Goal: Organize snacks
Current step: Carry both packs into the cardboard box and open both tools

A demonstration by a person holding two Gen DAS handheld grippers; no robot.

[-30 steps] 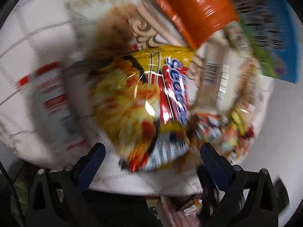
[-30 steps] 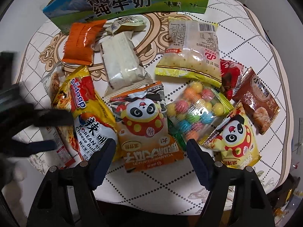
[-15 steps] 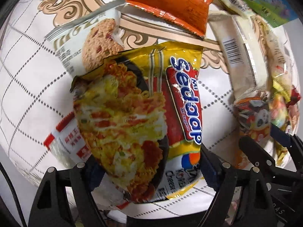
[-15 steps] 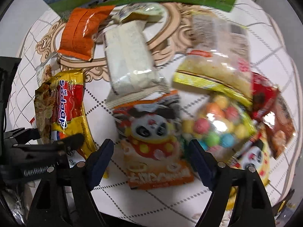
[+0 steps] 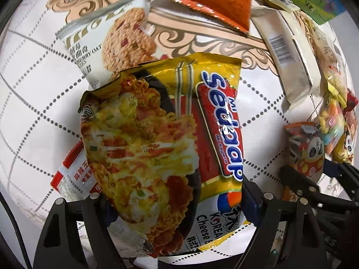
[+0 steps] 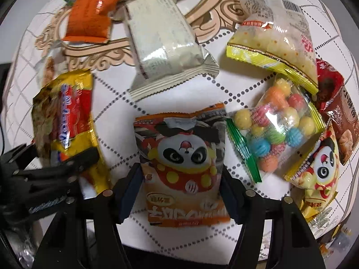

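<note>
— Yellow foil first: where does the Sedaap noodle packet (image 5: 161,148) sit?

— Between the fingers of the left gripper (image 5: 177,204), which clamp its lower end from both sides. Its far end overlaps the oat cookie bag (image 5: 112,42) and covers part of a red-and-white sachet (image 5: 71,177) on the white patterned tablecloth (image 5: 33,89).

— And the right gripper (image 6: 179,190)?

— Pointing down over the orange panda snack bag (image 6: 181,159), jaws closing, one finger on either side of the bag. Whether the pads already press on it I cannot tell (they look just at its edges).

— Anything close by?

— A clear bag of coloured candy balls (image 6: 273,130) lies just to its right, a pale wrapped bar (image 6: 166,42) beyond it, and an orange packet (image 6: 89,20) further back on the left. A second panda bag (image 6: 318,168) lies at the right edge.
</note>
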